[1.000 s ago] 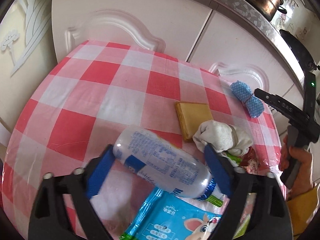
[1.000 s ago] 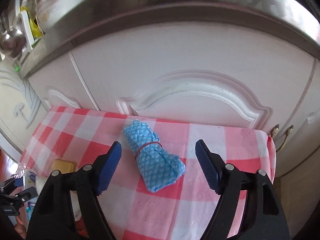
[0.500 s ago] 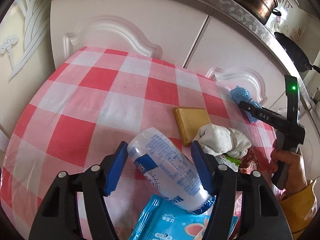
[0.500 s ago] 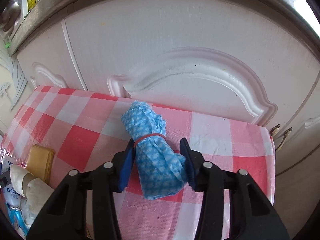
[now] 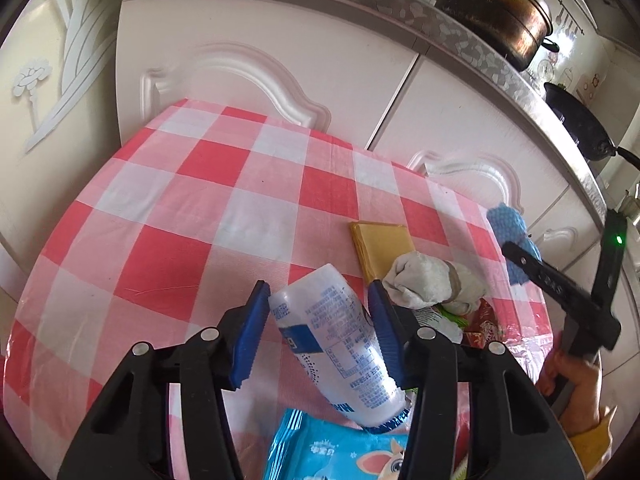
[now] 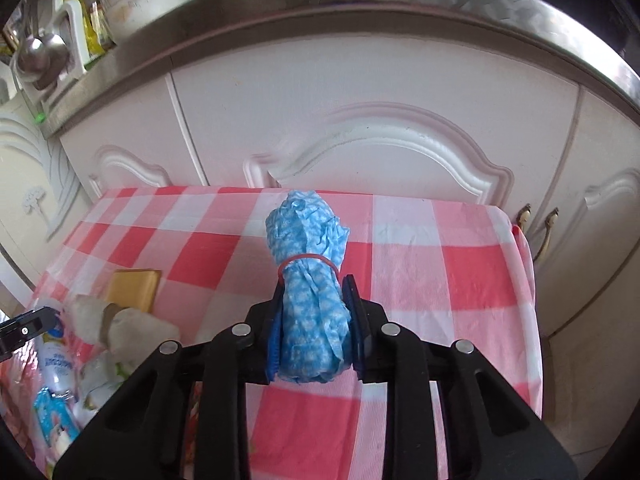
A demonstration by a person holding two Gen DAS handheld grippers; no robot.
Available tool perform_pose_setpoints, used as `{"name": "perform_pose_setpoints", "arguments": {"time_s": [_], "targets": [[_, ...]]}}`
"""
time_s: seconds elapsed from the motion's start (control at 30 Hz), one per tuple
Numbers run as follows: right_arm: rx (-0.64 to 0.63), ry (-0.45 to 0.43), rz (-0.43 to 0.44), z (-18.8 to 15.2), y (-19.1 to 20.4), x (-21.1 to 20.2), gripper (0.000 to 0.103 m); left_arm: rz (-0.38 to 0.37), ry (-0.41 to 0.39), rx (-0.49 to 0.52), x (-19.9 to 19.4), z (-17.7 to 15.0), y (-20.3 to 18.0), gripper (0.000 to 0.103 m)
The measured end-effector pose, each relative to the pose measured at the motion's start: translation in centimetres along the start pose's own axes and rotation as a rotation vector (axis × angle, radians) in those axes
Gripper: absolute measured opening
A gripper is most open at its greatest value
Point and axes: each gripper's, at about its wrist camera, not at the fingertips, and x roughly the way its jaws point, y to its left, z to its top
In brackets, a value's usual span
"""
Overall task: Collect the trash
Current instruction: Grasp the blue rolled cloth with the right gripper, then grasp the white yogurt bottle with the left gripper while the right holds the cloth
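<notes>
White kitchen cabinets [image 5: 280, 76] with raised arched panels stand behind everything, under a speckled counter carrying a dark pot [image 5: 500, 12]. Against the cabinets sits the table, covered by a red-and-white checked cloth [image 5: 192, 216], which serves as the landmark for all that follows.

Near the right-hand edge of the checked cloth, as the left wrist view shows it, the trash lies in a loose heap. Largest is the white plastic bottle [image 5: 340, 344] with blue printing, lying on its side and tilted across the heap. The left gripper [image 5: 316, 320] has just been closing on it, and its blue pads now bracket the bottle's body; the right pad looks to be touching, the left one I cannot call. An empty bottle should be light, smooth and a bit springy, so mid-body is a sensible hold, though it may slip or dent.

At the near edge of the cloth lies a blue wet-wipe packet [image 5: 340, 452], soft and crinkly. Beside the bottle is a bundled white rag [image 5: 432, 280], then a flat yellow pad [image 5: 380, 244].

Towards the cabinet side of the cloth, the right gripper [image 6: 314, 332] has just clamped onto a rolled blue cloth [image 6: 308, 248] bound by a red rubber band [image 6: 308, 258]; soft, light, compressible, and gripped below the band.
</notes>
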Motion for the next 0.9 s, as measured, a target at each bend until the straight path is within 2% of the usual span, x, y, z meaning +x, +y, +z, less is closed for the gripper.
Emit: {"name": "perform_pose_setpoints", "arguments": {"time_s": [0.33,0.6,0.73,0.83,0.9], "targets": [[0.116,-0.065,0.095,-3.8,0.2,-5.8,0.027,-0.038,-0.007,-0.033,-2.5,-1.3,1.2,0.051],[0.182,-0.105,0.176,-6.9,1.7,-9.3,0.027,-0.030,-0.004,-0.031,-5.0,-3.0,2.5,0.051],[0.175,-0.120,0.203,-7.8,3.1,-10.9,0.027,-0.035,0.023,-0.012,-5.5,-4.6,3.2,0.050],[0.181,-0.127,0.224,-8.6,3.7,-11.9,0.027,-0.034,0.028,0.041,-5.8,-5.5,3.2,0.051],[0.192,-0.125,0.238,-9.1,3.8,-12.4,0.027,-0.078,0.023,0.099,-6.1,-5.5,3.1,0.053]]}}
